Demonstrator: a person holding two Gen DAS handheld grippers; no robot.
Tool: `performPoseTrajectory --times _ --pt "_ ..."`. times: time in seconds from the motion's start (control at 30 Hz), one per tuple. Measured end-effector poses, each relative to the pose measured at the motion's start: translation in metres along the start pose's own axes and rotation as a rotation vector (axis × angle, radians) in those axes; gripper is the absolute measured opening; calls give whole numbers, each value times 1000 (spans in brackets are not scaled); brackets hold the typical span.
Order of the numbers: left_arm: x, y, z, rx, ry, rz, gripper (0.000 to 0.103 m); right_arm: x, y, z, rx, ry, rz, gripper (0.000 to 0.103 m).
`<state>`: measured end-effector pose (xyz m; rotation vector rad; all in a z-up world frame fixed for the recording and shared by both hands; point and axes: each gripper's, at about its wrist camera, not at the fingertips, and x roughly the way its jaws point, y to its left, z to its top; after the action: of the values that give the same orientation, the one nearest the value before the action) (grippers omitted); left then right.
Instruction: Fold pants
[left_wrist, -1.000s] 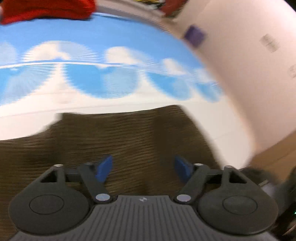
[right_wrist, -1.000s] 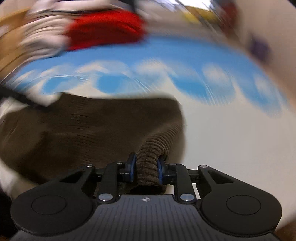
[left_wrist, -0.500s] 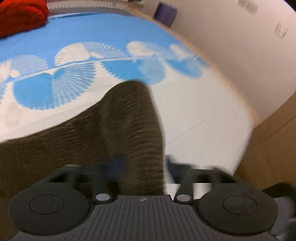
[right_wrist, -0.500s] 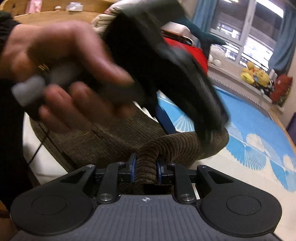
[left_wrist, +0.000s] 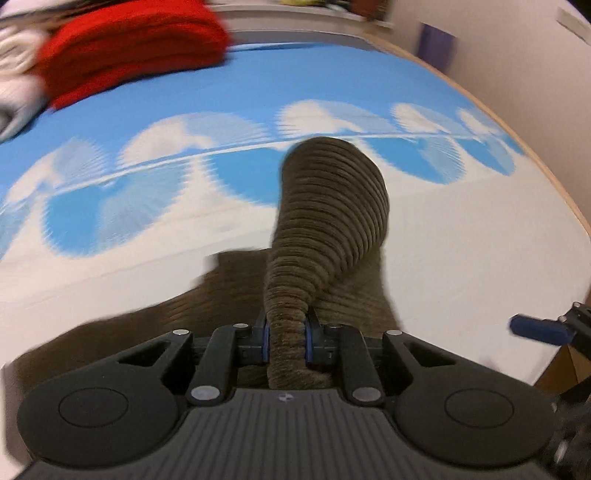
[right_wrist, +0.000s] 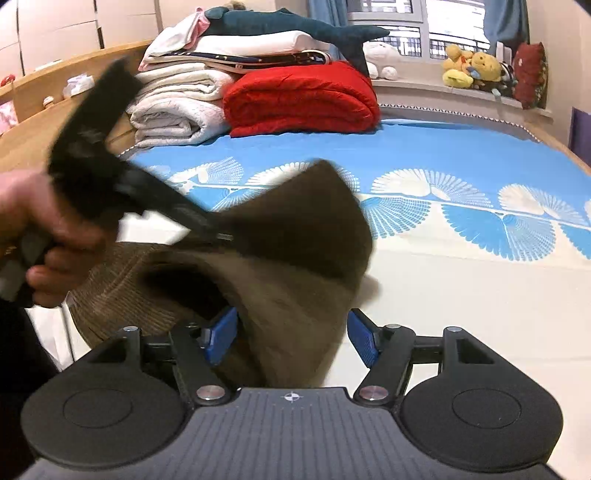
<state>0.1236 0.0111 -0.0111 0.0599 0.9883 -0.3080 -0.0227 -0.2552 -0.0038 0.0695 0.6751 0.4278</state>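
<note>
Near the bed's edge (left_wrist: 532, 155), left hand-held gripper (left_wrist: 287, 341) pinches pants (left_wrist: 328, 206).

A bed (right_wrist: 461, 280) with a blue-and-white shell-patterned sheet (right_wrist: 443, 155) carries brown corduroy pants (right_wrist: 122, 295) just ahead of the jaws. Far beyond lie a folded red quilt (right_wrist: 299, 98) and, apparently, stacked white blankets (right_wrist: 177, 107).
</note>
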Motion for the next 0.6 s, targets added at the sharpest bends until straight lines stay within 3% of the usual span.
performPoseTrajectory --times 0.43,0.6 --pt "-95 220 -88 -370 -65 264 17 61 48 10 207 119 68 69" --pt "-90 265 -108 -495 -35 176 19 95 70 13 252 181 117 72"
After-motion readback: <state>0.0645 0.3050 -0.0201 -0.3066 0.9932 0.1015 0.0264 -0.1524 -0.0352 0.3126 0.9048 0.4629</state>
